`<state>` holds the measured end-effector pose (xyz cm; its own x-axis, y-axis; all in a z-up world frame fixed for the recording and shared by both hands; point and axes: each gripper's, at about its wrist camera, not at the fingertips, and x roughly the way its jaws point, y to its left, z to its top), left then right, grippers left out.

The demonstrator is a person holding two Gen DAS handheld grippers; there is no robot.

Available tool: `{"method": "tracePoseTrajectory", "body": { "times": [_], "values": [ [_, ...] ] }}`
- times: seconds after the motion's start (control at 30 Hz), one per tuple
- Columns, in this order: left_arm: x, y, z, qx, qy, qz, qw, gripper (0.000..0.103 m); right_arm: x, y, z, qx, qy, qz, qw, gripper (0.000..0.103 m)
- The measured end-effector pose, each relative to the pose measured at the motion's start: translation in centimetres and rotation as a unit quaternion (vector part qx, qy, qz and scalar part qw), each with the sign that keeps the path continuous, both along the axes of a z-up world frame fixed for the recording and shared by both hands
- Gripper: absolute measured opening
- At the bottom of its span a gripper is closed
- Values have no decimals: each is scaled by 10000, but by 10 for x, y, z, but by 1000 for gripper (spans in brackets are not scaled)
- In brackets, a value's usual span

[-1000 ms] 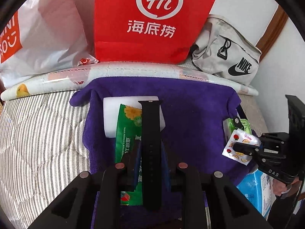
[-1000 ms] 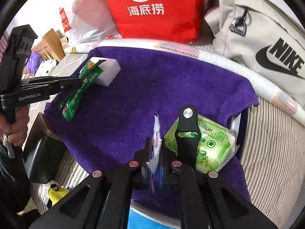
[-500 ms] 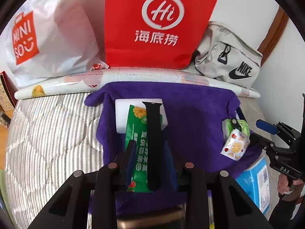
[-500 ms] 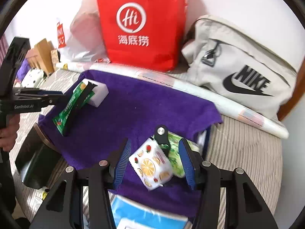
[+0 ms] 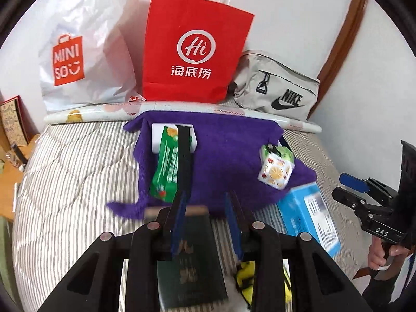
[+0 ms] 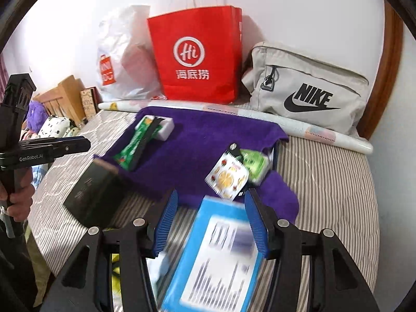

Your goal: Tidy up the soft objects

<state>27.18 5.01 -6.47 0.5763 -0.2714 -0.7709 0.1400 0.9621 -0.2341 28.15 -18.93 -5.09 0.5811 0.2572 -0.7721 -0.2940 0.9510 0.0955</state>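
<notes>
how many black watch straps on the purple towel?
2. One strap lies on the green sachet at the towel's left; the other strap sits by the green pack, mostly hidden.

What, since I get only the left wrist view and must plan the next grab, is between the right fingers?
Observer: Nothing is gripped. The right gripper has just been opening its fingers, and the blue box only shows beneath the gap.
Operator: What's the dark bit on the green packet?
Observer: A black strap end with a round metal stud. It lies on the green packet and runs under the fruit-print sachet.
Operator: Anything off the bed's left side?
Observer: A purple plush toy sits beside wooden furniture.
</notes>
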Motion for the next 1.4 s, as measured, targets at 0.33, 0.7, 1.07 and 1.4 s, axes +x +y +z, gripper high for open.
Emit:
{"method": "tracePoseTrajectory", "body": {
  "times": [0.33,0.7,1.07,1.4],
  "values": [
    [-67,-10,-16,102,302,-165,9994,30,-71,3,5,113,-154,-153,9997,57],
    [-120,-14,-28,57,213,-203,9996,58,-118,-1,-12,304,-73,-385,9988,57],
    [-142,-29,-62,135,290,-535,9981,69,-151,-15,-22,507,-47,-626,9967,57],
    [-148,-42,-97,-64,163,-977,9951,69,-160,-18,-39,591,111,-486,9970,57]
  ]
}}
